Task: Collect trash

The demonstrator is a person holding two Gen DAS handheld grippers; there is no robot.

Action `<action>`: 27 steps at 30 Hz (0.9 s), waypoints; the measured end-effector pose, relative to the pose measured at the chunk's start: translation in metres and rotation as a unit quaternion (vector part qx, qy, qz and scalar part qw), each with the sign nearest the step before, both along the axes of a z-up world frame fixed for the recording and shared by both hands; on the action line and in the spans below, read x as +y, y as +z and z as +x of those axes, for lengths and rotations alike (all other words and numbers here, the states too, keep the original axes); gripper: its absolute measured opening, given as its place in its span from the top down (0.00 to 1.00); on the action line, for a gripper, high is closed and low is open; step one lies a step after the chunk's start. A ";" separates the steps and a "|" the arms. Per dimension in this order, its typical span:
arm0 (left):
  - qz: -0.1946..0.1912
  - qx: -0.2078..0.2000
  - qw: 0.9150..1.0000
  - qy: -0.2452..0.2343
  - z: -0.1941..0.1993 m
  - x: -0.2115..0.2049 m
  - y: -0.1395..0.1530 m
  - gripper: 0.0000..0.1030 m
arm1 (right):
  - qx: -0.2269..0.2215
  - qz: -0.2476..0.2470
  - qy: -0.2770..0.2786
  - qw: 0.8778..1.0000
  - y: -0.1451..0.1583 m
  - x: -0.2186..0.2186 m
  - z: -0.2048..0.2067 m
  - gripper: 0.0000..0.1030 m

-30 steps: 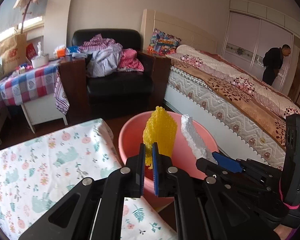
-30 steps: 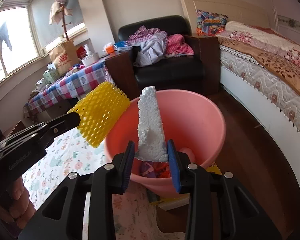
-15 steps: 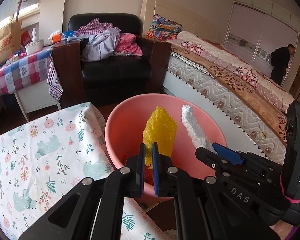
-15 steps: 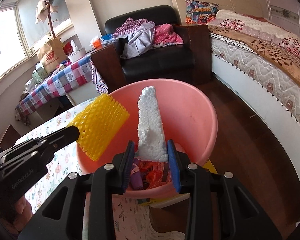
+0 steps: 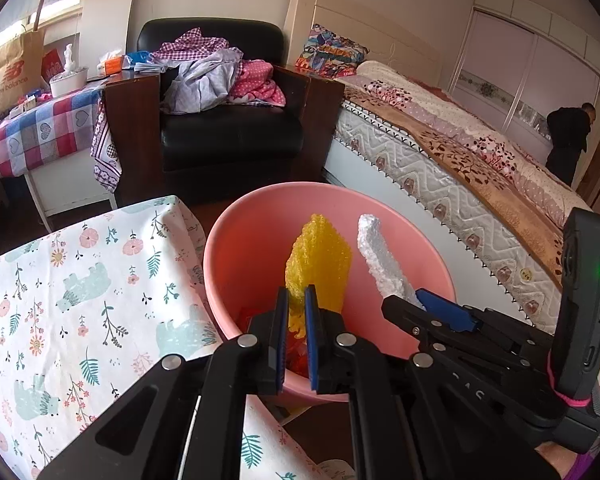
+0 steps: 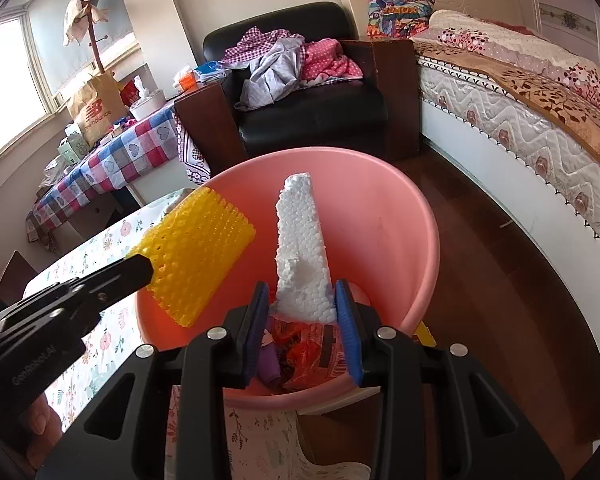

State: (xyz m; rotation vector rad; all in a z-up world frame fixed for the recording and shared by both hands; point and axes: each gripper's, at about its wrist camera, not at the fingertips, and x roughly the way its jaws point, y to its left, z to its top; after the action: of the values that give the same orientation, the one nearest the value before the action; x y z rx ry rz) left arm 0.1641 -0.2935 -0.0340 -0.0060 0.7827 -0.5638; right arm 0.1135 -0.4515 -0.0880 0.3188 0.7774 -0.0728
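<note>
Since a second ago both grippers have come down and forward, so the pink basin (image 5: 260, 216) now fills far more of each view and its bottom shows, where before mostly the far wall was seen. The left gripper (image 5: 296, 300) is clamped on one piece of yellow foam netting (image 5: 320, 260), its two blue pads (image 5: 310, 320) nearly touching with the netting's lower edge pinched between them; the netting stands above the basin's opening, toward its left side. The right gripper (image 6: 302, 312) is closed on one strip of white foam (image 6: 300, 240), the pads pressing on the strip's wide base, and the strip points up over the middle of the basin. That makes two pieces of trash held, one per gripper. At the basin's bottom lie crumpled wrappers (image 6: 304, 352), red and purple; their number is unclear. The basin stands just beside the corner of one table with a flowered cloth (image 5: 60, 300). Behind are one black armchair (image 5: 228, 132) heaped with clothes, one bed (image 5: 480, 168), and one person (image 5: 568, 136) by the far wardrobe.
</note>
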 end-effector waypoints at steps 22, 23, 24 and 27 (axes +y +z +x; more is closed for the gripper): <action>-0.024 -0.025 0.999 0.009 -0.024 0.015 0.022 0.61 | -0.022 -0.010 0.006 1.000 0.016 0.012 -0.022 0.55; -0.024 -0.029 0.999 0.010 -0.027 0.015 0.024 0.60 | -0.023 -0.010 0.008 1.000 0.017 0.013 -0.024 0.55; -0.024 -0.032 0.999 0.011 -0.029 0.016 0.026 0.59 | -0.023 -0.009 0.009 1.000 0.018 0.015 -0.027 0.55; -0.031 -0.037 0.999 0.016 -0.037 0.022 0.033 0.58 | -0.026 -0.011 0.013 1.000 0.022 0.019 -0.033 0.54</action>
State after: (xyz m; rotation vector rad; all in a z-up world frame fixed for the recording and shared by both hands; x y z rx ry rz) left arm 0.1274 -0.2714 -0.0012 -0.0545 0.6926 -0.5538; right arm 0.0801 -0.4322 -0.0660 0.2889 0.7289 -0.0478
